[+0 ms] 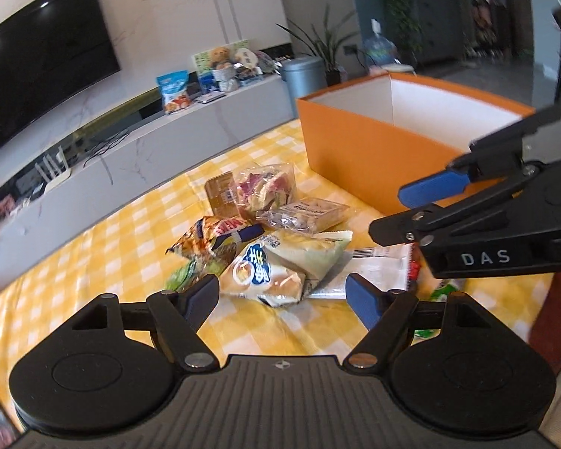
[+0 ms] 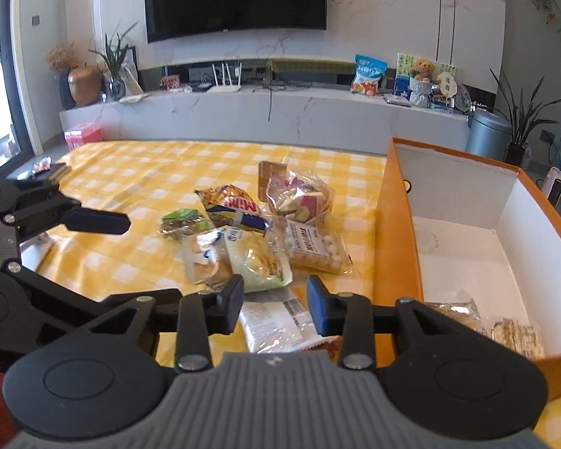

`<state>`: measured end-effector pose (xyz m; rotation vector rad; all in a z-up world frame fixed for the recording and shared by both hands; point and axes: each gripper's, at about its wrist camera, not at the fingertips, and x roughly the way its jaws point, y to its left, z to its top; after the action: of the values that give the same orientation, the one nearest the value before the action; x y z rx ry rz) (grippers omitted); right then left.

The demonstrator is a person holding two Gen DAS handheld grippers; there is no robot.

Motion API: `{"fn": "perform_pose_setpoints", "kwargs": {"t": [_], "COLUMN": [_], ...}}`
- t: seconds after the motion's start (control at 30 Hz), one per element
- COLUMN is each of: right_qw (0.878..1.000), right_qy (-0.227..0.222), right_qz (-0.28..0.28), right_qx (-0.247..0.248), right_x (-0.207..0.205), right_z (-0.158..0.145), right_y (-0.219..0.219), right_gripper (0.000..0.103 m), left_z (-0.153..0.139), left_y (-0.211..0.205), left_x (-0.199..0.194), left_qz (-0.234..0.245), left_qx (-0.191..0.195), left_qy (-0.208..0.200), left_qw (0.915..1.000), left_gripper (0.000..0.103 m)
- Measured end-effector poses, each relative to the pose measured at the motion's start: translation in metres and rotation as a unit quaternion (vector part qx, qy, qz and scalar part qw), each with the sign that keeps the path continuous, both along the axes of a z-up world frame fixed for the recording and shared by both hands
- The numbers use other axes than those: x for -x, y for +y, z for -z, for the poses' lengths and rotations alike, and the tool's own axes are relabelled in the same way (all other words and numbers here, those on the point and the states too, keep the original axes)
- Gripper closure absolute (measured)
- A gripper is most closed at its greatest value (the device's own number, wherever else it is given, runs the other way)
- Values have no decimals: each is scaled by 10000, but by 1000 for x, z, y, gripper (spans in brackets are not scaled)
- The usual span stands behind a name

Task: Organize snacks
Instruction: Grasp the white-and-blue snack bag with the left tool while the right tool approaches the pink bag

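Snack packets, loose pile (image 2: 258, 235), on yellow-checked tabletop (image 2: 131, 172), beside orange box (image 2: 396, 232). Left hand-held gripper (image 1: 284, 292): jaws wide apart, nothing between them, the pile just beyond its fingertips. Right hand-held gripper (image 2: 275, 305): jaws part-closed but open, gripping nothing, poised over a white barcoded packet (image 2: 271, 323) at the pile's near edge. Count: about eight packets on the tabletop; at least two packets (image 2: 505, 331) inside the box's near corner; one box; two grippers.
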<state>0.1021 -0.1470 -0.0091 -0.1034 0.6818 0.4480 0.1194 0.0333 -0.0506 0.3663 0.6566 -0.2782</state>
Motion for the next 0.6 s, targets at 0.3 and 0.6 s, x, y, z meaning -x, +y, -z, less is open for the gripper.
{"fn": "perform_pose_setpoints", "kwargs": {"t": [0.3, 0.6], "right_qw": [9997, 9993], "right_qy": [27, 104], "right_qz": [-6, -14], "right_qx": [235, 350], "right_x": [-38, -54], "right_z": [22, 45], "right_y": [12, 23], "right_gripper": [82, 82], "left_z": [35, 52], "left_y": [-15, -13], "left_x": [-40, -61], "left_qz": [565, 463], "left_qx": [-891, -517], "left_qy": [46, 270], "left_qw": [9944, 9972], "left_gripper": [12, 8]}}
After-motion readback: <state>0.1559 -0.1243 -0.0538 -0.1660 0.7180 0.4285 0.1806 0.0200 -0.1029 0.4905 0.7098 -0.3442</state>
